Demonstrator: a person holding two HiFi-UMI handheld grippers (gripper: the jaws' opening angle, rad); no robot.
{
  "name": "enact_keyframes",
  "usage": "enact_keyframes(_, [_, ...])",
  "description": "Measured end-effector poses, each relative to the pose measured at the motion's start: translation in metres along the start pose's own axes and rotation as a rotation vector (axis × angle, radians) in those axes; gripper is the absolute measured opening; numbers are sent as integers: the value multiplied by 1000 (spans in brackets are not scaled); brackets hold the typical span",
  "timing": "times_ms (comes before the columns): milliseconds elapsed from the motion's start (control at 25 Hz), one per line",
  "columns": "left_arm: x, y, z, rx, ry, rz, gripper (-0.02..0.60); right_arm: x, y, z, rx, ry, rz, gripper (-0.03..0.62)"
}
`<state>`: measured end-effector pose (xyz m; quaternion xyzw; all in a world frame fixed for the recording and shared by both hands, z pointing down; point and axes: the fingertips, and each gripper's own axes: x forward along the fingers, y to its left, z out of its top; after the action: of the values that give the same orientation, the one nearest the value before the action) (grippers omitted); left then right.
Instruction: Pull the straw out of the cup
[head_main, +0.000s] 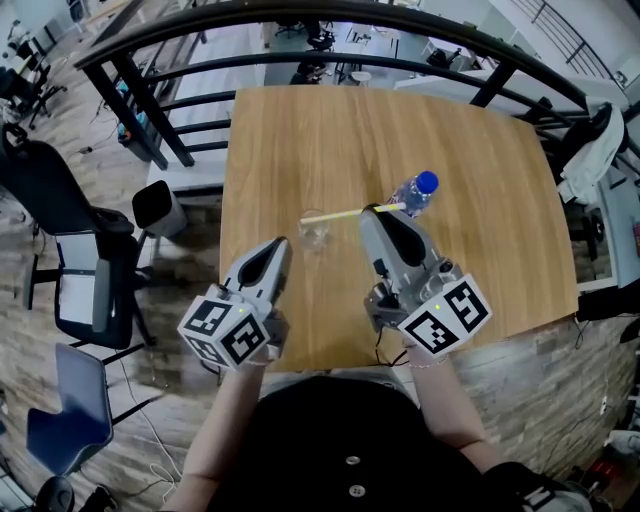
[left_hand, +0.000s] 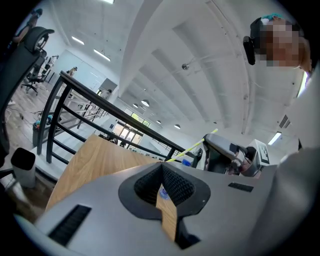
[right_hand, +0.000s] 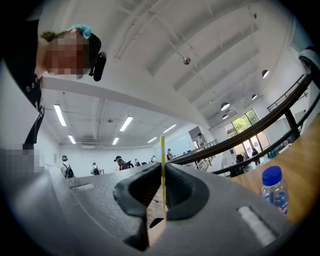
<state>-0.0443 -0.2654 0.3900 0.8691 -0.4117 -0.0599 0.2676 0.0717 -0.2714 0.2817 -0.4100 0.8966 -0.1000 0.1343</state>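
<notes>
My right claw pointed away from me, tipped slightly upward, pinching the yellow straw at one end. The straw stuck out sideways to the left, its free end above the clear cup on the worktop. My left claw, pressed together and empty, pointed roughly level toward the cup.

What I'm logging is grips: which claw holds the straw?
The right claw: its jaws pinch the yellow straw, while the left claw holds nothing.
</notes>
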Motion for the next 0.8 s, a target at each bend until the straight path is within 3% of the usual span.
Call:
enact_keyframes(280, [-8, -3, 14, 6, -33, -16, 15, -16, 7, 22, -6, -92, -4, 21])
enact_keyframes(480, [-12, -9, 26, 8, -63, -29, 16, -26, 2, 25, 55, -129, -32, 21])
enact_keyframes(800, [-13, -19, 21, 31, -39, -46, 15, -41, 4, 33, 56, -188, -47, 21])
